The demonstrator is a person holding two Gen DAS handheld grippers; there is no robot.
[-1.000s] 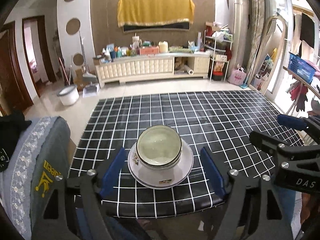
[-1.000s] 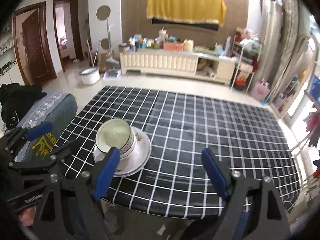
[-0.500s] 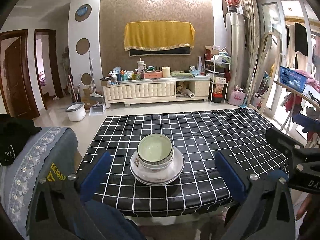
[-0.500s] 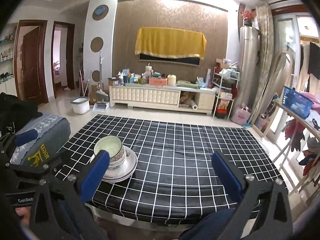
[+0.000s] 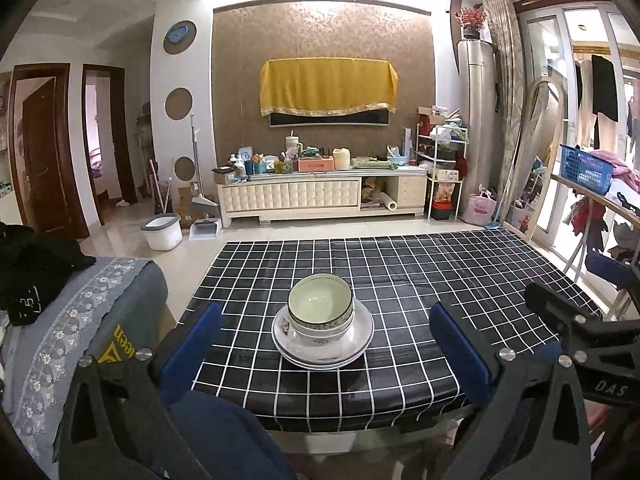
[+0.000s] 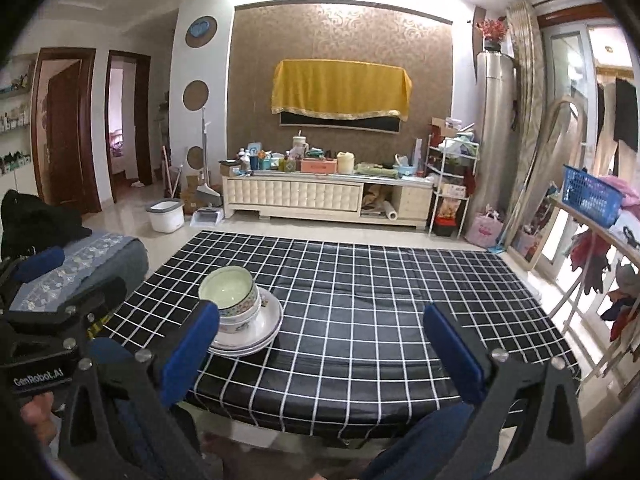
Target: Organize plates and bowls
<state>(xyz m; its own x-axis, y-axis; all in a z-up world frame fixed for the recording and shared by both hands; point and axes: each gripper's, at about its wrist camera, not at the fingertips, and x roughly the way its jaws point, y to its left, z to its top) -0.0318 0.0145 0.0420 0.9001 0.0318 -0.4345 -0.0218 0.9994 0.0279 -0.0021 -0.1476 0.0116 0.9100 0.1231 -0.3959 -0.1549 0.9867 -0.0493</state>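
Nested bowls (image 5: 321,309) with pale green insides sit on stacked white plates (image 5: 360,340) near the front edge of the table with the black checked cloth (image 5: 420,272). My left gripper (image 5: 324,344) is open and empty, held back from the table edge, its fingers framing the stack from a distance. My right gripper (image 6: 324,340) is open and empty, also pulled back; the bowls (image 6: 230,292) and plates (image 6: 268,322) lie just beyond its left finger (image 6: 192,336). Each gripper shows at the edge of the other's view.
A grey-blue covered chair (image 5: 80,320) with black clothing stands left of the table. A drying rack with a blue basket (image 5: 584,168) stands to the right. A white bucket (image 5: 162,232) and a low cabinet (image 5: 320,198) lie beyond, across the floor.
Both grippers have drawn back and up from the table, away from the stack. The bowls and plates have not moved and look smaller now.
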